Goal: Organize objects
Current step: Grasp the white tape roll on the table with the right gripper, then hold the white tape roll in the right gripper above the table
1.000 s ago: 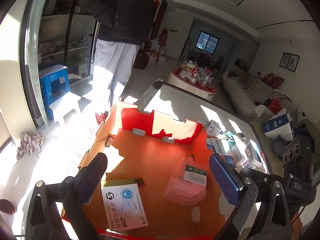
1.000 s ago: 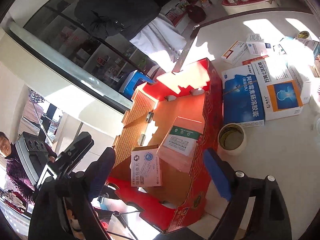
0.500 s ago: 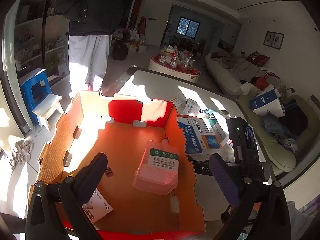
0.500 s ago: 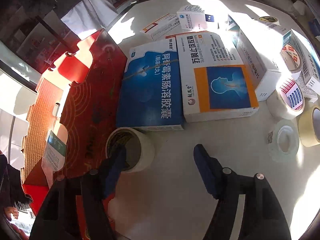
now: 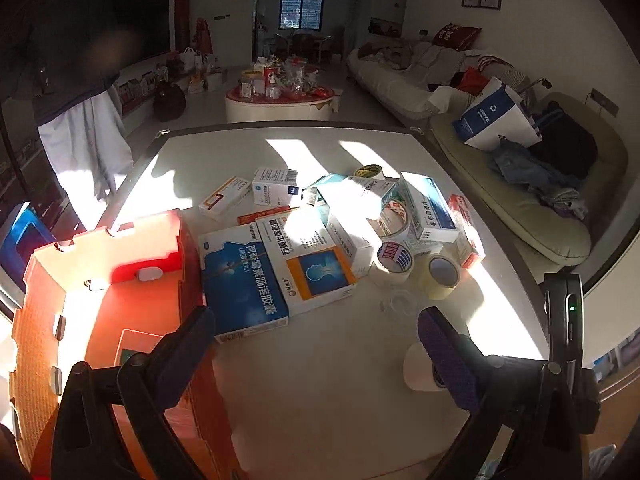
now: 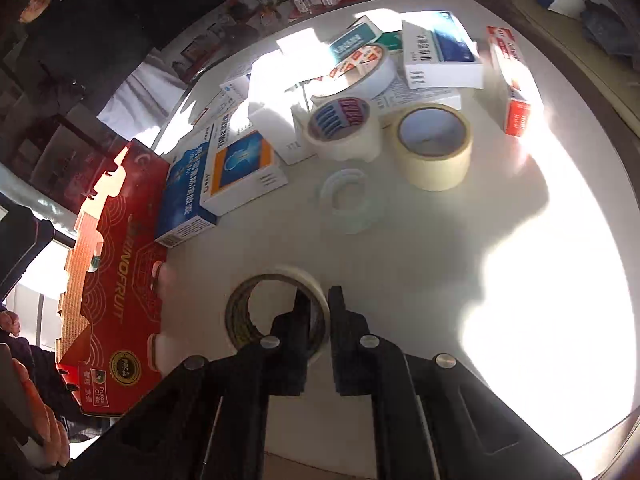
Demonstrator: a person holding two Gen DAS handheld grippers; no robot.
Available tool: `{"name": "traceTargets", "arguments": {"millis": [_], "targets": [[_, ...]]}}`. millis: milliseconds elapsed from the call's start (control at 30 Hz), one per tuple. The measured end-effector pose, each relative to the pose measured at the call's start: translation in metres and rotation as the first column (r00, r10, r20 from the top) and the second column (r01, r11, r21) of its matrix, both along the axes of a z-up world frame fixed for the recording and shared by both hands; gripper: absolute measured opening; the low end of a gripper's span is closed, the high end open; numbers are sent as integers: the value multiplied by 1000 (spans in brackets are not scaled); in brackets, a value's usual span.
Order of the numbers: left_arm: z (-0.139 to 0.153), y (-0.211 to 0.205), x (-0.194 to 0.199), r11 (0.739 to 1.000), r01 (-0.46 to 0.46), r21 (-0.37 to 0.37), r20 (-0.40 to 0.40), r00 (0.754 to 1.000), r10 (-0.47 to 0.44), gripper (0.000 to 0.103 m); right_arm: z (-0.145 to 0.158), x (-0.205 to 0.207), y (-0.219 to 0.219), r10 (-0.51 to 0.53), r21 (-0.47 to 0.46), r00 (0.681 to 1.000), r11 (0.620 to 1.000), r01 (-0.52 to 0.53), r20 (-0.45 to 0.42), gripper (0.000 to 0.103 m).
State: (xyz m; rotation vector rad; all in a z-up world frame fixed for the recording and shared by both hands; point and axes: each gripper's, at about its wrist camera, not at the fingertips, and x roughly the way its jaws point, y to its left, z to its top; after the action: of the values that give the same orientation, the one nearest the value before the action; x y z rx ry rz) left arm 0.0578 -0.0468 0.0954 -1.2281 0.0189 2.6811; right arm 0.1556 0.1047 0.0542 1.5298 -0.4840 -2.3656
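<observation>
Right tool (image 6: 316, 312) clenched on tape roll (image 6: 276, 308) wall, thin bite; may slip w/ lift. Left tool (image 5: 316, 344) released, empty.

The desk (image 6: 460, 264) is showing a smooth, pale, semi-glossy top. At its left edge the red carton (image 6: 116, 264) is presenting glossy printed card outside and rough corrugated board at the cut rims. The medicine boxes (image 5: 276, 260) are reading as coated paperboard. The beige tape roll (image 6: 434, 146) is looking matt, the clear roll (image 6: 346, 196) glassy plastic. Both claws are showing matt black plastic.
</observation>
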Motion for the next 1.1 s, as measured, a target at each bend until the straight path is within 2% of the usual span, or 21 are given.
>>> {"name": "traceTargets", "arguments": {"millis": [67, 200, 300, 400, 467, 567, 633, 667, 767, 867, 1100], "targets": [[-26, 46, -21, 996, 61, -65, 45, 997, -58, 103, 1, 3, 35, -67, -15, 998, 998, 68, 7, 9], [-67, 113, -47, 973, 129, -191, 102, 989, -111, 103, 2, 13, 77, -124, -47, 992, 991, 124, 2, 9], [-88, 130, -62, 968, 143, -205, 173, 979, -108, 103, 3, 14, 90, -142, -71, 990, 987, 141, -6, 9], [-107, 126, -78, 979, 97, -181, 259, 965, -48, 103, 1, 14, 93, -146, -101, 989, 984, 145, -5, 9], [-109, 116, -84, 992, 71, -106, 280, 959, -39, 103, 1, 13, 95, -148, -126, 989, 981, 146, -6, 9], [-106, 114, -84, 990, 89, -109, 269, 961, -56, 100, 3, 12, 94, -153, -142, 988, 978, 150, -12, 9], [-97, 117, -74, 986, 135, -101, 215, 970, -111, 71, 5, 13, 93, -157, -150, 987, 977, 153, -18, 9], [-93, 116, -71, 984, 162, -76, 209, 967, -144, 53, 6, 14, 94, -159, -154, 987, 976, 154, -21, 9], [-89, 107, -63, 979, 199, 36, 214, 956, -202, 53, 8, 16, 95, -165, -169, 986, 973, 159, -27, 9], [-85, 85, -57, 976, 155, 154, 212, 960, -186, 53, 11, 21, 97, -171, -190, 985, 968, 161, -36, 9], [-36, 43, -3, 969, 136, 205, 89, 984, -157, 53, 12, 31, 93, -155, -267, 988, 953, 143, -24, 9]]}}
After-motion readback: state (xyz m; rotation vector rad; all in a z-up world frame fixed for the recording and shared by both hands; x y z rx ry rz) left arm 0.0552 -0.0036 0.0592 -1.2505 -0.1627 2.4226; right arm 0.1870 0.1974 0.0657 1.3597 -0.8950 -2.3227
